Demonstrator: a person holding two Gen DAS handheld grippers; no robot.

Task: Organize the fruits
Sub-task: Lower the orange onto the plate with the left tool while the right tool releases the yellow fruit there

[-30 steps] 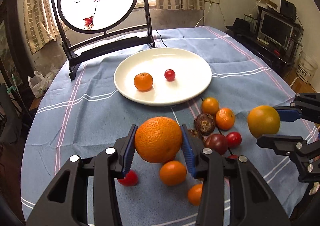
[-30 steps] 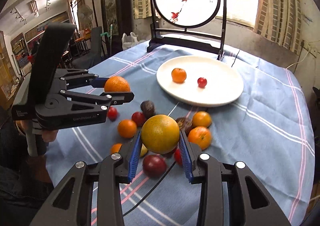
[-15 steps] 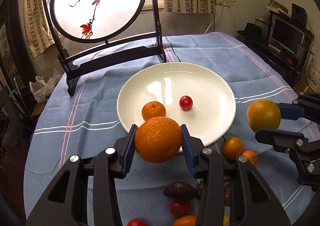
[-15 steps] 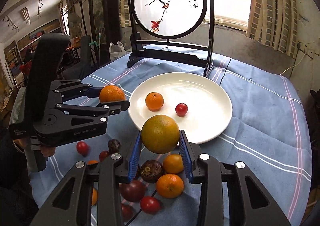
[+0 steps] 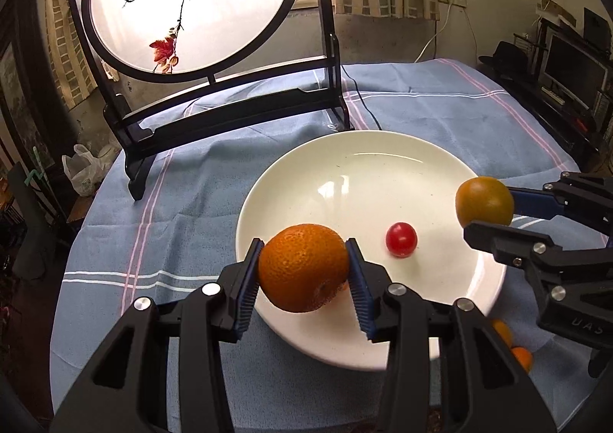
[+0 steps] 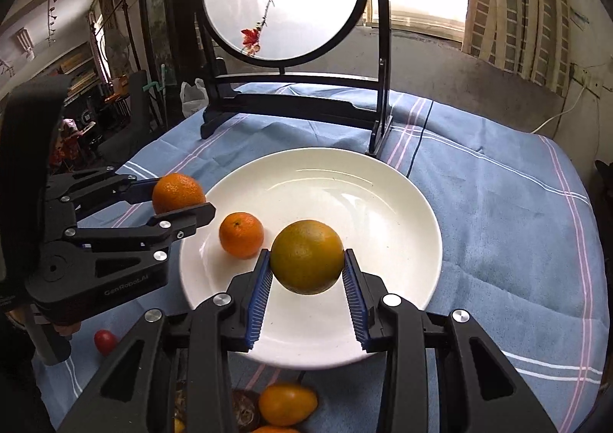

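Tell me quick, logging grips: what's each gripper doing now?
Left gripper: shut on the bumpy orange.
Right gripper: shut on the greenish orange.

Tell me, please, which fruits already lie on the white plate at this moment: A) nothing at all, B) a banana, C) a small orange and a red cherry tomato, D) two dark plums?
C: a small orange rests on the white plate, and a red cherry tomato lies on it too; the two bigger fruits are held above it.
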